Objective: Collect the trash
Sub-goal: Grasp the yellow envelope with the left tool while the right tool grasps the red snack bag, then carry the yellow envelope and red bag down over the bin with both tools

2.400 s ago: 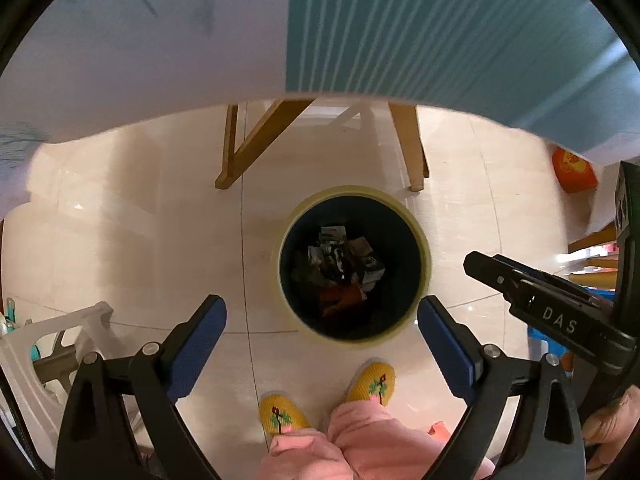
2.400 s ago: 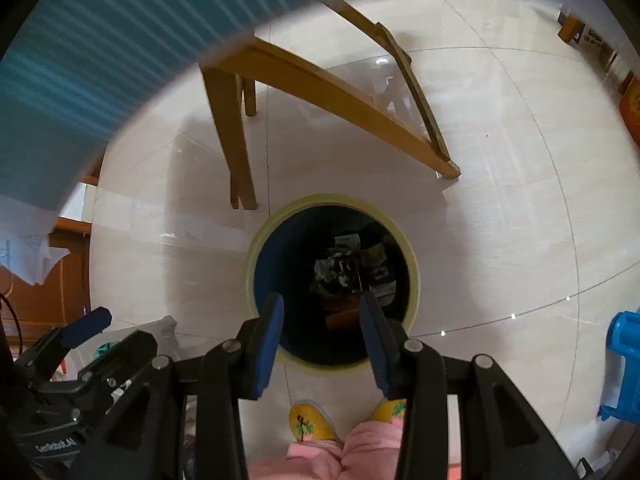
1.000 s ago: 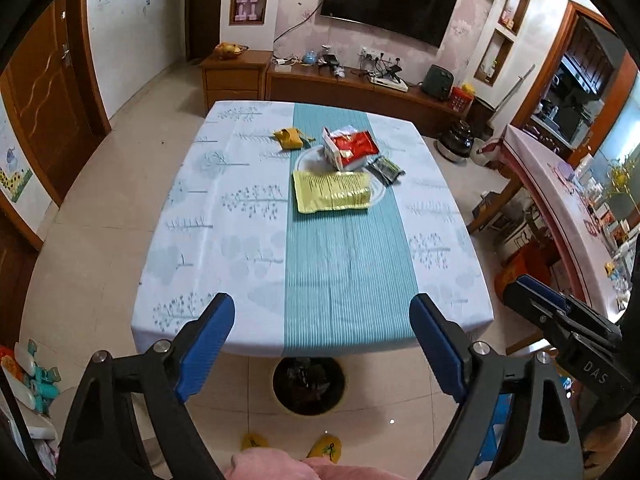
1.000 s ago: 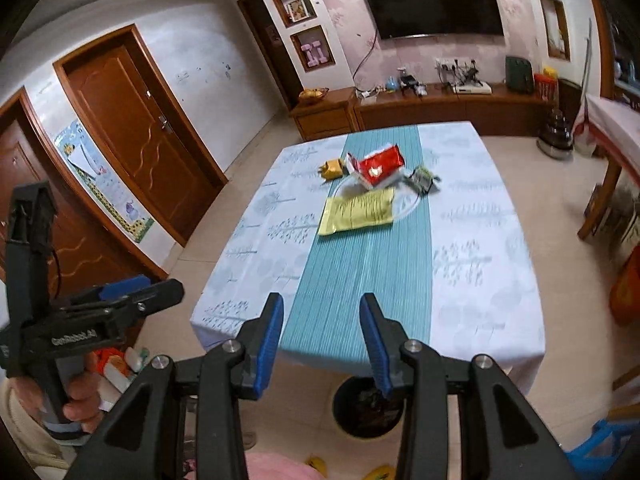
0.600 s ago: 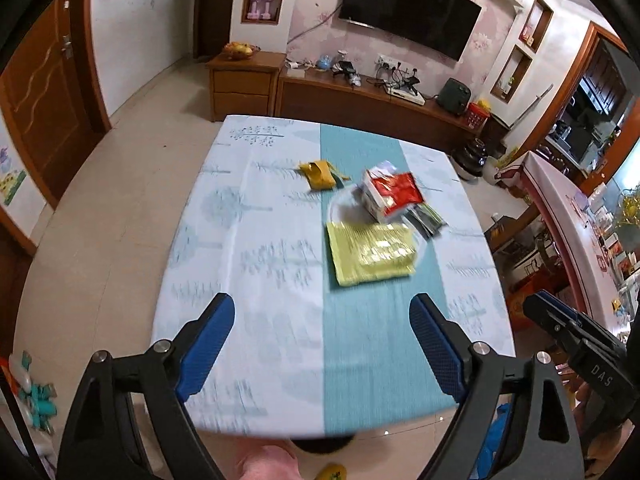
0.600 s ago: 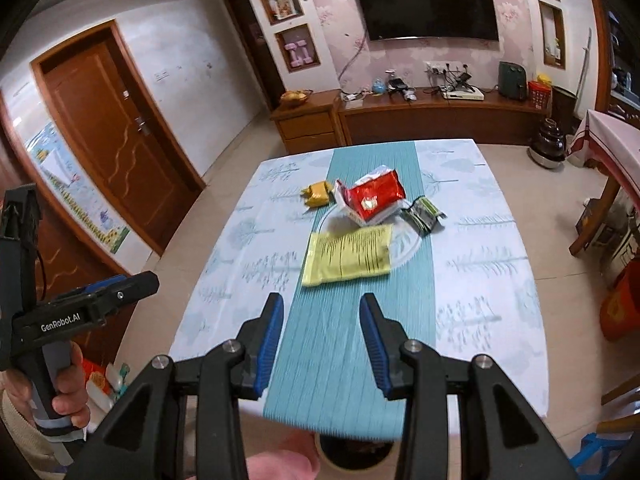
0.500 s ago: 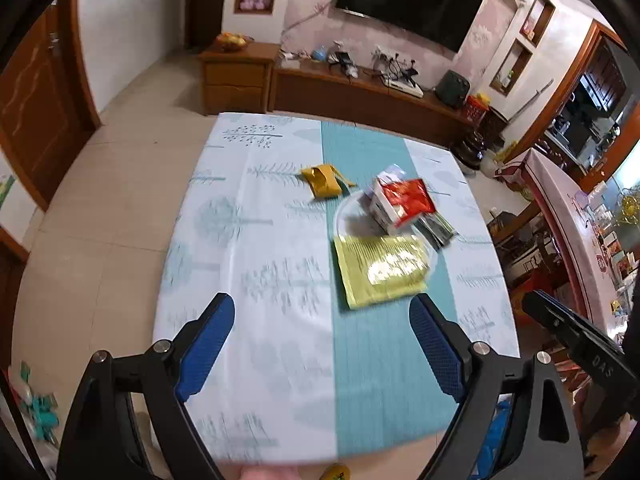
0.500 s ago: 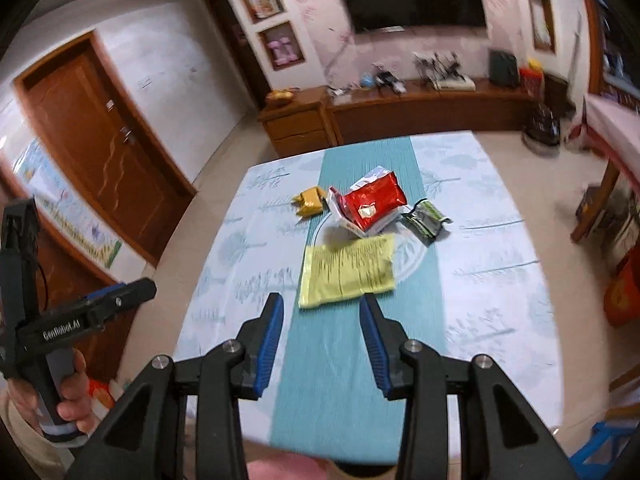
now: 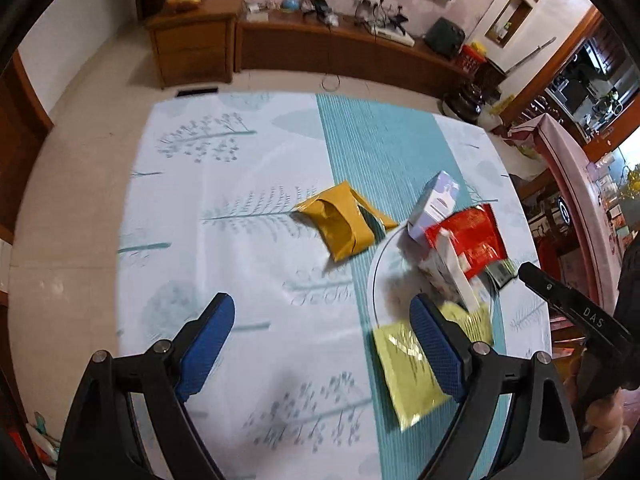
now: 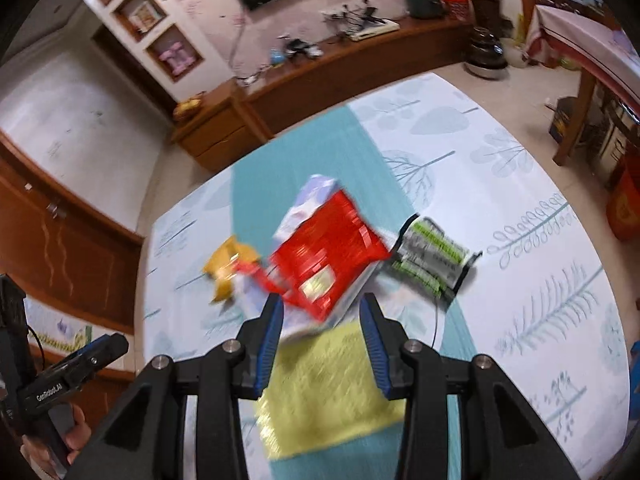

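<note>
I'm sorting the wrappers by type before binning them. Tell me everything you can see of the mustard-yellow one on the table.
The mustard-yellow wrapper is a glossy, foil-like packet, crumpled and torn open, with a flap folded out toward the clear plate. It lies flat on the tablecloth, straddling the white part and the teal stripe, left of the red packet. Nothing grips it; whether it touches the plate's rim is unclear.
</note>
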The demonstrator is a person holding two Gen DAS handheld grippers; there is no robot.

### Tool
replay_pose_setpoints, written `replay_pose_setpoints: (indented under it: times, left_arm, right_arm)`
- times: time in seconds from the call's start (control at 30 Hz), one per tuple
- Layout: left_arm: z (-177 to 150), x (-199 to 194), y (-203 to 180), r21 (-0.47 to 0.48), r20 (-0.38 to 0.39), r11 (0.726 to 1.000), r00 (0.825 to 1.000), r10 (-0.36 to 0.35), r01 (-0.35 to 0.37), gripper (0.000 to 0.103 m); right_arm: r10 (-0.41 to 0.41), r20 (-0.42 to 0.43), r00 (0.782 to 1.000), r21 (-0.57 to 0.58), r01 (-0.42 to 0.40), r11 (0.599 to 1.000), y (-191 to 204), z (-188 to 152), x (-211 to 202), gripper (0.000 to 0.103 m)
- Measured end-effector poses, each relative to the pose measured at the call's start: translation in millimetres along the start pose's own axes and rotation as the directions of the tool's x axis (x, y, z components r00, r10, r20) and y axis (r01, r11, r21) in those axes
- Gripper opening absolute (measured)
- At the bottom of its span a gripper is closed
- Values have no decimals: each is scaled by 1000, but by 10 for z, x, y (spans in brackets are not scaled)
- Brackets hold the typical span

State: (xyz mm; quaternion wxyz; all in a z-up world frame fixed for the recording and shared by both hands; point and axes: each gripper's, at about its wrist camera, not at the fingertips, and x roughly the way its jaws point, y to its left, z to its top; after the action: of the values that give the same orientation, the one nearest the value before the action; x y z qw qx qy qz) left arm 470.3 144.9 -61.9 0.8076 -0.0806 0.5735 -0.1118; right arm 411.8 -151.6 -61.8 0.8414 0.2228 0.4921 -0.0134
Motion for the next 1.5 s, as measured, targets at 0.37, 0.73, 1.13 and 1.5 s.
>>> replay_pose_setpoints:
  times: [0.37,0.73,1.13,1.5]
  left_arm:
    - [507,845,-39,-36,-94,999,995,-32,28,88]
    - [600,1278,-60,-70,-162,998,987,-5,-6,82]
    - [605,1376,-410,2,-157,1000,987,25,-25,16]
    - [352,582,-398,10,-37,1000,999,-9,10,14]
  right_arm:
    - [-15,-22,1000,80,17,997,-288,268,633,40]
    - [39,-16,999,94,-37,995,-334,251,722,40]
    - [97,18,995,-44,-96,994,-28,172,698,16]
    - [170,145,975,-62,-162,985,58,40,-93,11]
